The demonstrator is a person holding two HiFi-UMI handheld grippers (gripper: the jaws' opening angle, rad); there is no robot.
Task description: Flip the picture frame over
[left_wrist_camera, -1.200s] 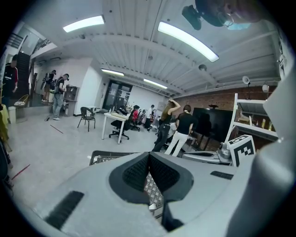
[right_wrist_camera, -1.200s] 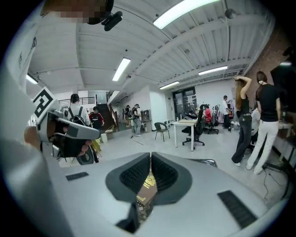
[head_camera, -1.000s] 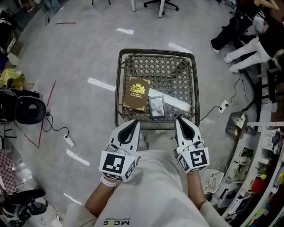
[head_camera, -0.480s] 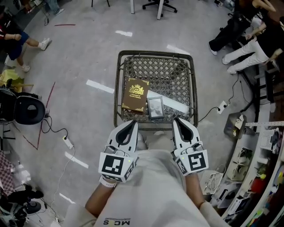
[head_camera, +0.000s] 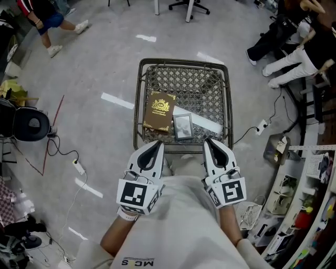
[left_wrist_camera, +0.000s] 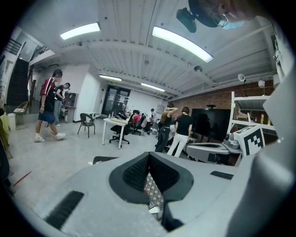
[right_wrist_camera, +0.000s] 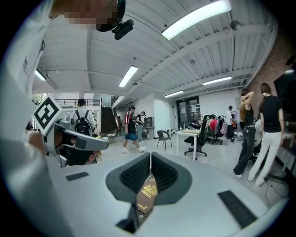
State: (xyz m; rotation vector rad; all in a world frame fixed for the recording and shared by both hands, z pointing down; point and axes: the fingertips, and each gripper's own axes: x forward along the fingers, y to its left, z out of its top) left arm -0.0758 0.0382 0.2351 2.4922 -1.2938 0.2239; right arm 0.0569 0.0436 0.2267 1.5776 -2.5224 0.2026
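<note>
A small silver picture frame [head_camera: 184,126] lies picture side up on a wire mesh table [head_camera: 185,79], near its front edge. Left of it rests a brown book with gold print [head_camera: 160,111], and a slice of that book [right_wrist_camera: 147,193] shows through the slit between the right gripper's jaws. Both grippers are held close to my body, just short of the table's near edge. My left gripper [head_camera: 155,146] has its jaws pressed together, and so does my right gripper [head_camera: 211,144]. Neither holds anything, and neither touches the frame.
A long white strip [head_camera: 202,120] lies under the frame toward the table's right. Cables and a power strip [head_camera: 79,167] cross the floor on the left. Seated people's legs [head_camera: 286,55] are at the upper right, and a person [head_camera: 50,16] walks at the upper left.
The grippers and the frame stay where they were. A person has walked across the floor at the upper left.
</note>
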